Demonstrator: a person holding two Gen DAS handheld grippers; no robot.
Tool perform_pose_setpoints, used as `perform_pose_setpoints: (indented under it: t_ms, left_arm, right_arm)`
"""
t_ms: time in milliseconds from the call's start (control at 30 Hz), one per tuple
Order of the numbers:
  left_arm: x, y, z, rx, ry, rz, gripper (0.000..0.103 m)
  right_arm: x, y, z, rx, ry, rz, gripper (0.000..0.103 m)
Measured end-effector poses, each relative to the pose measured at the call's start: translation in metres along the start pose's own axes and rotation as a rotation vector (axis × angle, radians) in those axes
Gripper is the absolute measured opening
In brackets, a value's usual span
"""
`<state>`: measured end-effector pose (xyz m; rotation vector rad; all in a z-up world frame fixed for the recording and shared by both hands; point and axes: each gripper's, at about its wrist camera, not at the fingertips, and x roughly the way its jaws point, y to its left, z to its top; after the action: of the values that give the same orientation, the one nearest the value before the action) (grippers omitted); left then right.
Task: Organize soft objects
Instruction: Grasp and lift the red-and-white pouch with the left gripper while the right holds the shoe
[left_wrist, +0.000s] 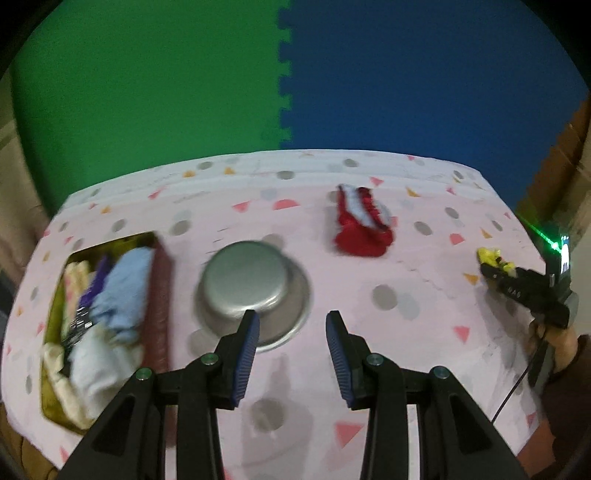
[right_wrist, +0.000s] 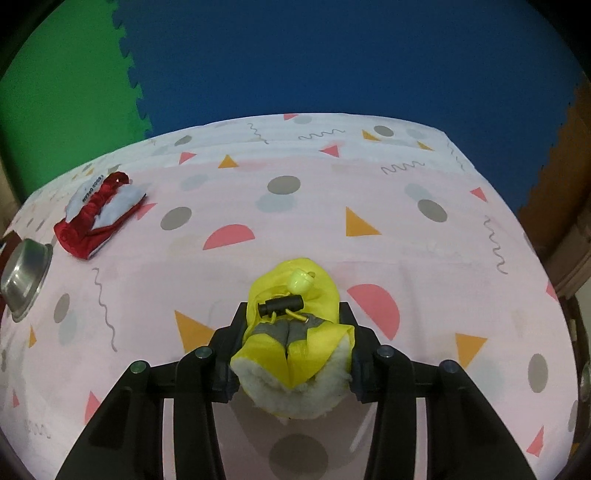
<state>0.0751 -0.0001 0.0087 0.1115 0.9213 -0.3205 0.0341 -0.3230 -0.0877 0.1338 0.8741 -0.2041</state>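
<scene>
A surface (right_wrist: 295, 184) covered in a pink patterned cloth carries the things. Near its left edge stands a basket (left_wrist: 159, 295) already holding several soft items: a pale blue cloth (left_wrist: 123, 291), white and cream pieces, something purple. So part of the sorting looks done.

Two soft things remain outside it. A red and white fabric item (left_wrist: 360, 227) lies untouched toward the far edge. A yellow fleece-lined pouch (right_wrist: 295, 347) with a black cord stopper is clamped between the fingers of the right gripper (right_wrist: 293, 332), near the right edge, well apart from the basket.

The left gripper (left_wrist: 291, 332) hovers with its fingers apart and nothing between them, just beside an upturned metal bowl (left_wrist: 255, 284).

Judging from this, the pouch still has to travel to the basket, then the red item.
</scene>
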Motion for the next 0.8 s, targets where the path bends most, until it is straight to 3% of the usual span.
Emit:
perform_pose_setpoints:
  t_ms: [333, 400, 667, 800]
  left_arm:
    - [0.059, -0.026, 0.049, -0.096, 0.06, -0.132, 0.038]
    - [0.071, -0.029, 0.059, -0.119, 0.073, -0.193, 0.038]
    - [0.111, -0.041, 0.09, -0.096, 0.08, -0.19, 0.038]
    - [0.137, -0.037, 0.099, -0.146, 0.112, -0.207, 0.038]
  right_arm:
    - [0.0, 0.011, 0.0, -0.03, 0.001, -0.032, 0.044]
    - [0.0, 0.011, -0.001, -0.035, 0.0, -0.036, 0.044]
    - [0.0, 0.009, -0.001, -0.029, 0.002, -0.021, 0.046]
    - [0.001, 0.007, -0.001, -0.027, 0.003, -0.015, 0.047]
